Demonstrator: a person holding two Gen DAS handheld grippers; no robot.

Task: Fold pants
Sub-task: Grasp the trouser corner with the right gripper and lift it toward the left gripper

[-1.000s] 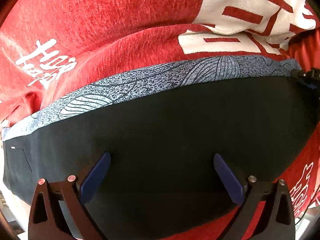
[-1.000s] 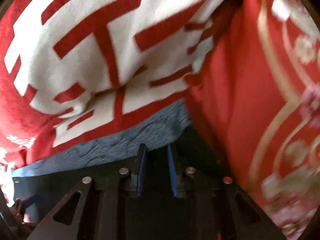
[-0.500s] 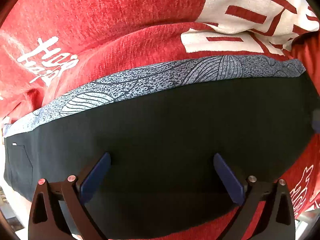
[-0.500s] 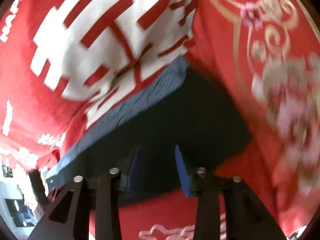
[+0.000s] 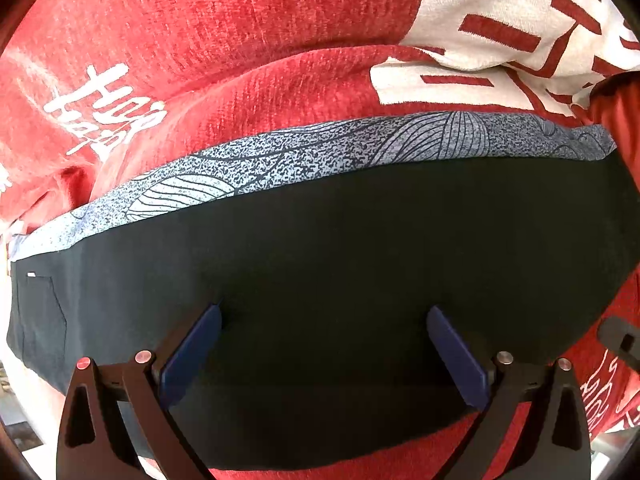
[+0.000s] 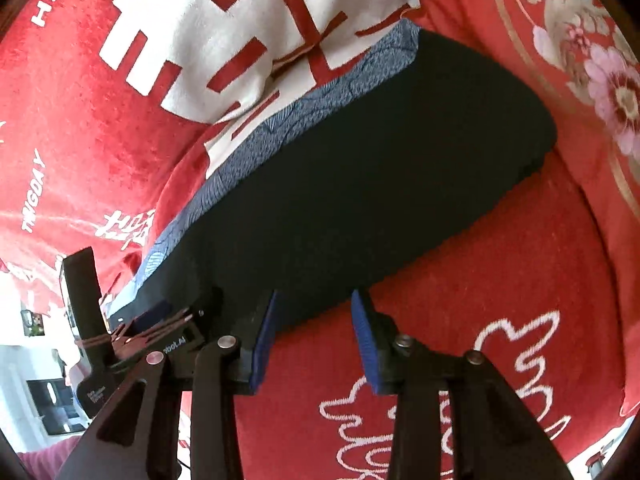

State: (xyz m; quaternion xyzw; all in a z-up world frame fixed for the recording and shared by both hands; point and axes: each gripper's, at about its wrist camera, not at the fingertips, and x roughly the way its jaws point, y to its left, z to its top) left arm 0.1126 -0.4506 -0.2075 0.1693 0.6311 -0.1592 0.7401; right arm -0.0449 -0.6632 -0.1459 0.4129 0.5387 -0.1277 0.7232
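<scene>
The dark pants [image 5: 340, 264] lie folded flat on a red blanket, with a blue-grey patterned band [image 5: 320, 152] along the far edge. My left gripper [image 5: 324, 316] is open, its blue fingertips wide apart just over the dark fabric, holding nothing. In the right wrist view the pants [image 6: 360, 184] stretch away as a neat folded slab. My right gripper [image 6: 314, 300] is open and empty at the near edge of the pants. The left gripper's body [image 6: 132, 336] shows at the lower left of that view.
The red blanket [image 5: 200, 40] with white lettering covers the surface, with a large white character print [image 6: 240, 32] beyond the pants. A red floral cloth [image 6: 592, 72] lies to the right. A room and window [image 6: 44, 392] show past the blanket's left edge.
My right gripper has opened, let go of the pants' corner and drawn back and up, so the whole folded pants come into view. My left gripper has stayed open in place.
</scene>
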